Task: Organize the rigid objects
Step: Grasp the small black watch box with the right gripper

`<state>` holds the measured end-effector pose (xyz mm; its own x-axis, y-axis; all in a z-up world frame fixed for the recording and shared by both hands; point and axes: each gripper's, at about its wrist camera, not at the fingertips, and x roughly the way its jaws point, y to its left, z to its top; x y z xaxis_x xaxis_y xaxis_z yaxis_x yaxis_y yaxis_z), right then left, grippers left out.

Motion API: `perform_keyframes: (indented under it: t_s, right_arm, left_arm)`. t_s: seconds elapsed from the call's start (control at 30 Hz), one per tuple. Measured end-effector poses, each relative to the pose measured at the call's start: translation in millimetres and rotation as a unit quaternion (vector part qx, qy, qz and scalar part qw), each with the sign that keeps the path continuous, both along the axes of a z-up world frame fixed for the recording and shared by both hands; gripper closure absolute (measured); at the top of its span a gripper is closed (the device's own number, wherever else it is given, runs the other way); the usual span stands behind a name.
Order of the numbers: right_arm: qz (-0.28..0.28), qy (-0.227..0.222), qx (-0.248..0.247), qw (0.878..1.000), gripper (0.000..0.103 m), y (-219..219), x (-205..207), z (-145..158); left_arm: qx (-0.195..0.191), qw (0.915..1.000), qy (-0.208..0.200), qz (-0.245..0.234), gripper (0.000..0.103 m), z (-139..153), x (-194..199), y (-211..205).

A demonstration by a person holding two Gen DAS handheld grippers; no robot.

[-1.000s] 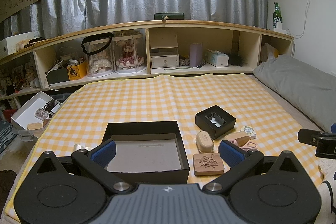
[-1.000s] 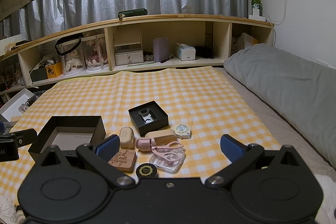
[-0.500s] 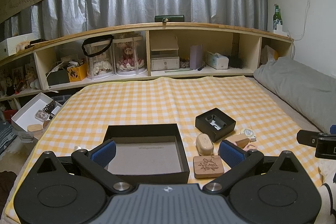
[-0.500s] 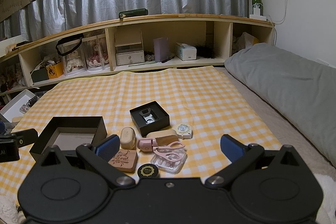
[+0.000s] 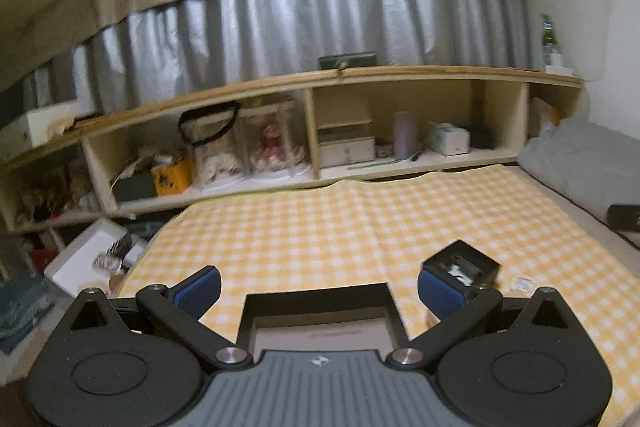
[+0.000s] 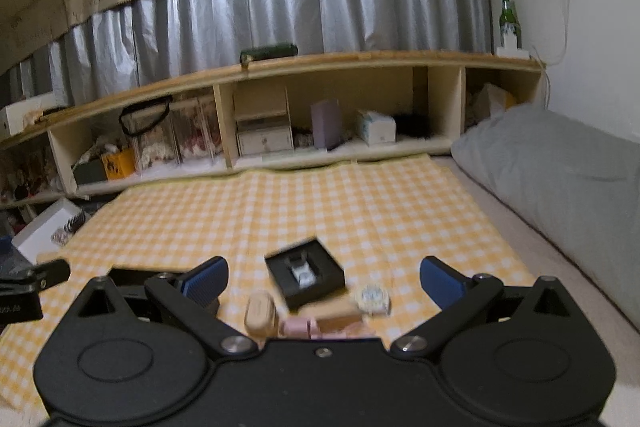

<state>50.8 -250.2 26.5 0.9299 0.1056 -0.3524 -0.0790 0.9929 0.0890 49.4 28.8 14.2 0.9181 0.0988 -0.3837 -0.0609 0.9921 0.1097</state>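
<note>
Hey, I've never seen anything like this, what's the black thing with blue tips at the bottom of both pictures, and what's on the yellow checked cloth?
Those are two hand-held grabbers, one in each of a person's hands, with a wide-angle camera on each looking forward between its blue-padded jaws. One picture comes from the left gripper, the other from the right gripper. Both have their jaws wide apart and hold nothing.

On the checked cloth spread over a bed lie a large open black box, a small black box with something pale inside, a beige oval case, a small pale round item and some pinkish pieces too blurred to name. Behind are shelves and a grey pillow.
</note>
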Motion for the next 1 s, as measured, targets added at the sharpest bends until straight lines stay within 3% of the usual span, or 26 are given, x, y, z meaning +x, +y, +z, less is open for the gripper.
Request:
perform_keyframes:
  t_s: [0.27,0.63,0.7,0.77,0.9,1.0]
  right_arm:
    - [0.003,-0.008,0.02,1.0,0.0,-7.7,60.0,6.5]
    - [-0.004,0.041,0.024,0.999,0.0,-20.8,159.5,-22.2]
    - [0.003,0.055,0.032,0.998,0.0,-26.3,177.7,-33.6]
    - [0.002,0.085,0.036,0.996,0.0,-32.3,196.8,-46.4]
    - [0.003,0.118,0.025,0.993,0.002,-40.6,226.1,-72.0]
    - [0.026,0.141,0.024,0.989,0.022,-43.3,244.7,-88.6]
  left_arm:
    - [-0.033,0.9986,0.002,0.042,0.0,-7.4,34.3,36.9]
    - [-0.018,0.9913,0.111,0.069,0.0,-35.9,77.9,86.3]
    - [-0.02,0.9884,0.137,0.061,0.006,-43.0,83.6,92.6]
    - [-0.029,0.984,0.165,0.06,0.025,-51.3,89.2,98.4]
    - [-0.043,0.9741,0.214,0.059,0.044,-67.8,97.1,101.9]
    - [-0.043,0.9694,0.234,0.061,0.053,-76.9,102.3,102.6]
